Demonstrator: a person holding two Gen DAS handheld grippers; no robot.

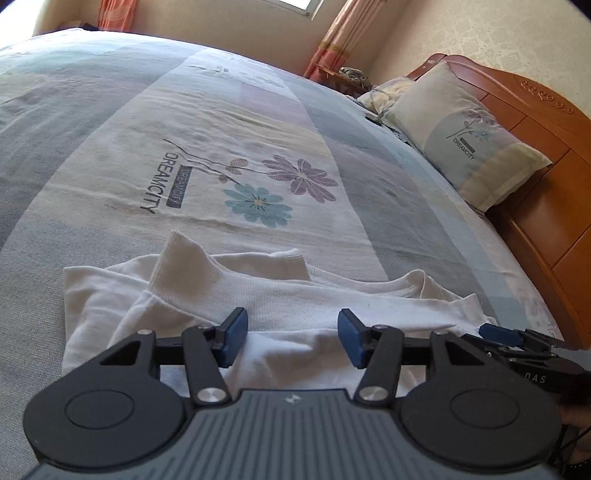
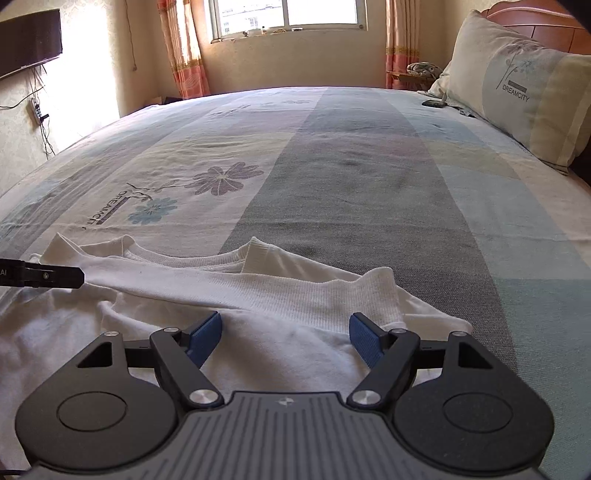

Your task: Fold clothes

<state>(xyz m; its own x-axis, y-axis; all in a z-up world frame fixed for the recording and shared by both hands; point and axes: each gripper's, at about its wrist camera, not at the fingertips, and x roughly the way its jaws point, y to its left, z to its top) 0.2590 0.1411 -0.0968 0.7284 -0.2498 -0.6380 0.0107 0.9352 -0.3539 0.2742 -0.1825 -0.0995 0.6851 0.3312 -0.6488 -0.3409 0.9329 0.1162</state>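
Partly folded — the white sweater (image 2: 258,295) has sleeves laid across, body fold left; left gripper (image 1: 291,338) and right gripper (image 2: 286,339) gape empty.

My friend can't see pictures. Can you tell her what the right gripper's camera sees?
A white sweater lies partly folded on a bed with a flower-print sheet, and the right gripper hovers over it with its blue pads apart, holding nothing. The left gripper pokes in from the left edge. A pillow and a sunny window are behind.
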